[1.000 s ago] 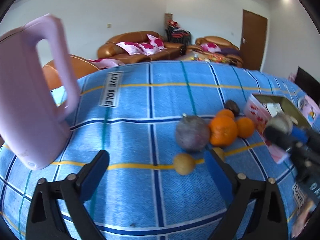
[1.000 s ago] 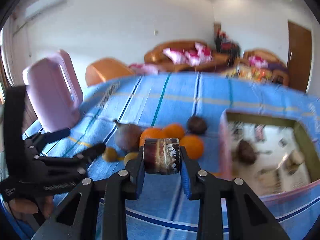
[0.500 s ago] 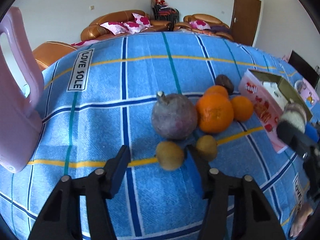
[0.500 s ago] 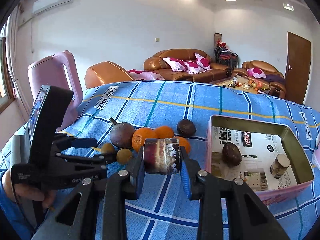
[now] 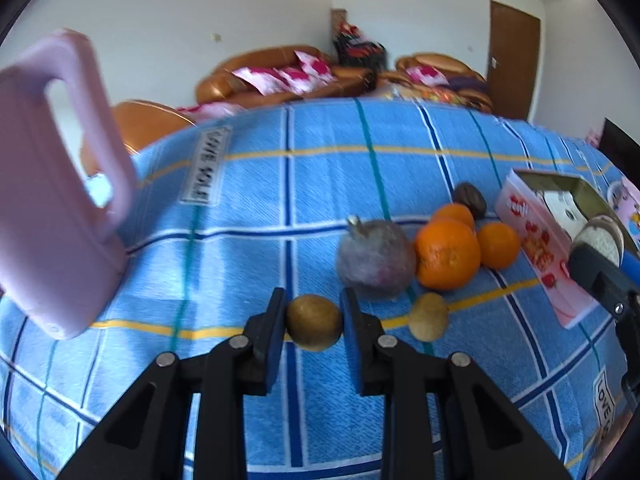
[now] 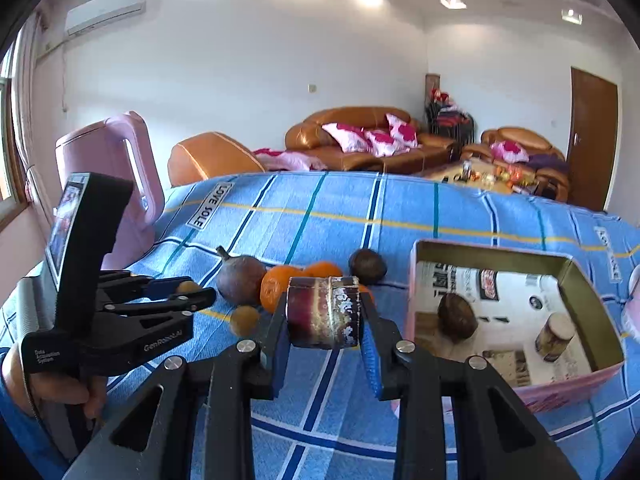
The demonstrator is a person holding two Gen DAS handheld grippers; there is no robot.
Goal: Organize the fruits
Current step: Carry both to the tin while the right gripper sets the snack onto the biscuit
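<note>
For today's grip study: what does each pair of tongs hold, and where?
Left tongs: a small brown fruit, pinched at its sides. Right tongs: a short dark cane piece, clamped at its cut ends.

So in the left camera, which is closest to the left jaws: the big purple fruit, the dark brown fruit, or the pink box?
1. Big purple fruit, just beyond the jaws, slightly right.
2. Dark brown fruit, farther back, behind the oranges.
3. Pink box, far right; too close to call against the brown fruit.

Both wrist views (close) share fruits [image 5: 446,254].
</note>
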